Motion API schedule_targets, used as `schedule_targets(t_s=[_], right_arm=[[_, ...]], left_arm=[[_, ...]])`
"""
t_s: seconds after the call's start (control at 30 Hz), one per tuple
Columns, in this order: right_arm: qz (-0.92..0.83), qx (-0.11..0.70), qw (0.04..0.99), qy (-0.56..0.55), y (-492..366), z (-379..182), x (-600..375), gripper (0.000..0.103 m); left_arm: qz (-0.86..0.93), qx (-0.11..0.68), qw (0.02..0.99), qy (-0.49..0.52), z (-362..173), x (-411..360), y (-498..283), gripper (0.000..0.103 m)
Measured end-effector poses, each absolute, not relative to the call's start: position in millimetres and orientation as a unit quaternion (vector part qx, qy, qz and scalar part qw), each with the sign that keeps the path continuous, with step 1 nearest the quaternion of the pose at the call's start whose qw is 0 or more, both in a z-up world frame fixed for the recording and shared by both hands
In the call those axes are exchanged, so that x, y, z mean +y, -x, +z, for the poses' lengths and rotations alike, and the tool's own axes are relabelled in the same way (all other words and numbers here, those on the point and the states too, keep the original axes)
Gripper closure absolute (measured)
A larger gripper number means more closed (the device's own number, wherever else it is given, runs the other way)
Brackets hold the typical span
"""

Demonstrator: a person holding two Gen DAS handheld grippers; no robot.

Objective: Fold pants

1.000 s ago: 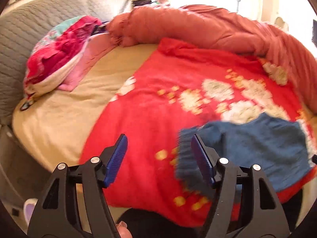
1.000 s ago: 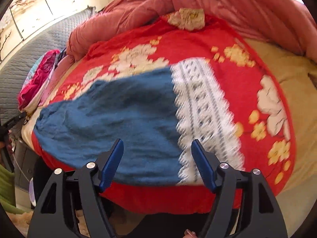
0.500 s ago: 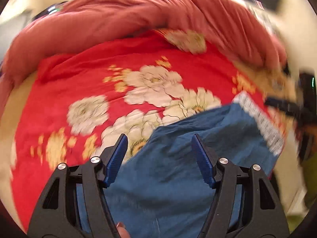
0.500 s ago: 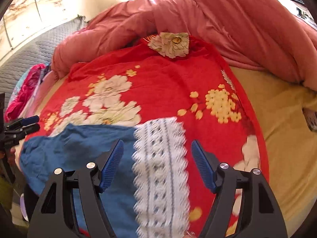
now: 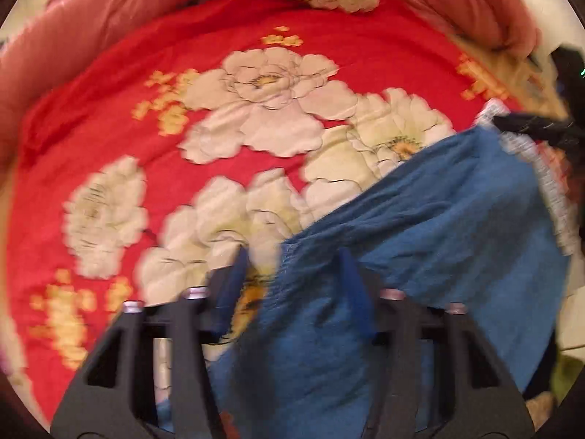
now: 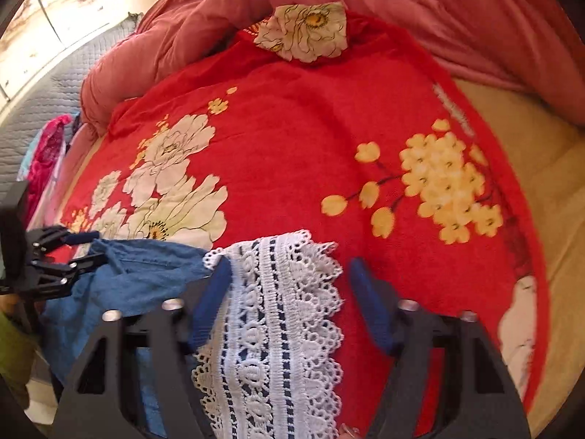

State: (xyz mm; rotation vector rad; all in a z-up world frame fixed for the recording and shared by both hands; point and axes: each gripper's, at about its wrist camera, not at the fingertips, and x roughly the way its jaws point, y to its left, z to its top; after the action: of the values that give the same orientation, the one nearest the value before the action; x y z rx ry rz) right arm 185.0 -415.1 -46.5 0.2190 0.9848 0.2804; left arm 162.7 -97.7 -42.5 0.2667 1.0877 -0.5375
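Your left gripper (image 5: pixel 292 267): spread, pants (image 5: pixel 438 226) waistband edge between fingers, not pinched.
Your right gripper (image 6: pixel 289 274): spread, lace hem (image 6: pixel 278 292) between fingers.
Pants lie on blanket (image 6: pixel 292 139) ahead.
Step, judged: taking hold of both ends.
Next: close both, then fold.

Your left gripper (image 5: pixel 292 274) is spread open over the edge of blue pants (image 5: pixel 438 241), which lie on a red floral blanket (image 5: pixel 219 73).
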Motion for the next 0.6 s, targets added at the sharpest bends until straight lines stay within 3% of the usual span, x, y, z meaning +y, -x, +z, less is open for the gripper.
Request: schedule_targets(t_s=[0.03, 0.07, 0.17, 0.27, 0.4, 0.47, 0.6], right_arm=[[0.138, 0.469, 0.866, -0.104, -183.7, -47.2, -414.5, 0.062], [0.143, 0.465, 0.867, -0.105, -181.6, -46.9, -414.2, 0.071], [0.146, 0.437, 0.878, -0.127, -169.2, -41.2, -420.3, 0.078], [0.143, 0.416, 0.886, -0.146, -163.7, -36.9, -425.7, 0.078], [0.129, 0.423, 0.884, -0.148, -169.8, -45.2, -425.1, 0.078], [0.121, 0.431, 0.883, -0.139, -172.7, -50.7, -423.7, 0.075], [0.115, 0.432, 0.885, -0.132, -172.6, -53.8, -423.0, 0.072]], left_arm=[[-0.263, 0.503, 0.815, -0.115, -41.8, -98.0, -157.9, 0.099], [-0.262, 0.498, 0.819, -0.116, -41.0, -98.4, -154.4, 0.1], [-0.244, 0.473, 0.843, -0.083, -29.8, -87.9, -145.6, 0.101], [-0.238, 0.439, 0.865, -0.043, -15.8, -72.7, -140.2, 0.101], [-0.217, 0.45, 0.864, -0.055, -33.4, -77.3, -146.8, 0.1], [-0.2, 0.464, 0.86, -0.069, -49.0, -81.2, -152.1, 0.093], [-0.199, 0.47, 0.859, -0.042, -59.6, -70.4, -156.8, 0.09]])
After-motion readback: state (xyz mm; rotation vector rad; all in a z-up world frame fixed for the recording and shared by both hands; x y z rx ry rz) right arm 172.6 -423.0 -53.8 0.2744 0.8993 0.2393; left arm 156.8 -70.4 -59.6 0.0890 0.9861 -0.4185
